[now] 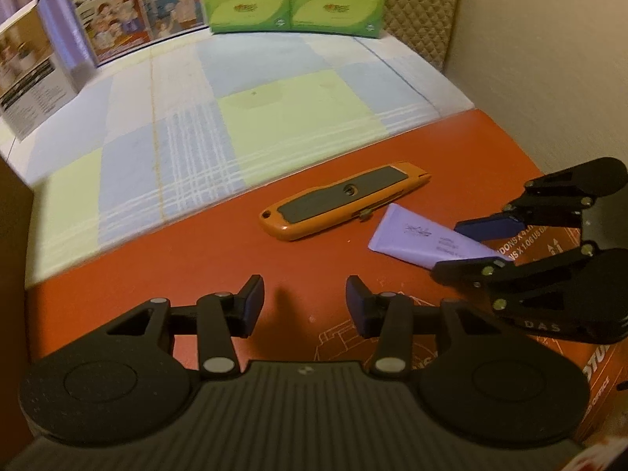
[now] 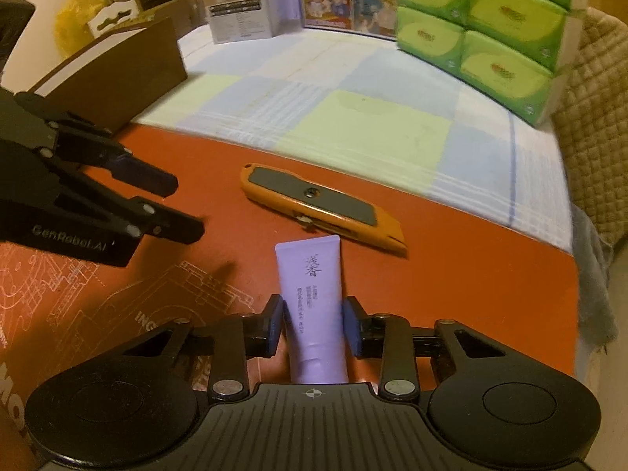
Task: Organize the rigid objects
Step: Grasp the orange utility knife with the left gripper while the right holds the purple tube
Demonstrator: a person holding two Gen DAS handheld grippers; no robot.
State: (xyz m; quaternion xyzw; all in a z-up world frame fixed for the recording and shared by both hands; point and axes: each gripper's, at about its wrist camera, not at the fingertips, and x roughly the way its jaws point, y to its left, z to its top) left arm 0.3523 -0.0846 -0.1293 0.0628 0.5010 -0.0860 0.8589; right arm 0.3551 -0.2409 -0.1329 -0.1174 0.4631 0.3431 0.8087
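Cardboard, orange-red and printed with white line drawings, is the box top (image 1: 219, 259) I am working over. In my left wrist view, my left gripper (image 1: 304, 300) hangs above a bare part of that surface, its blue-padded fingers (image 1: 253, 294) standing moderately apart with nothing between them. Ahead of it lies a flat orange utility knife with a grey grip panel (image 1: 343, 200), its narrow nose pointing up and to the right. Just beside the knife, apparently touching its lower edge, lies a soft lilac plastic tube with dark lettering (image 1: 422, 241). My right gripper (image 1: 455, 247) comes in from the right edge and straddles the tube's far end. Beyond the box spreads a checked cloth in pale blue, green and white (image 1: 188, 125), with a stack of green tissue packs (image 1: 294, 4) at the back.

In my right wrist view, the lilac tube (image 2: 316, 306) runs straight up between my right gripper's (image 2: 314, 325) fingers, and both blue pads (image 2: 274, 325) press its sides: the jaws have closed on it. The tube's flat crimped end points toward the knife (image 2: 325, 208), which lies slantwise just beyond. My left gripper (image 2: 184, 208) shows at the left edge, empty, above the printed box top (image 2: 451, 274). The checked cloth (image 2: 373, 117) and tissue packs (image 2: 479, 27) lie behind, and a brown book-like block (image 2: 117, 78) stands at the upper left.
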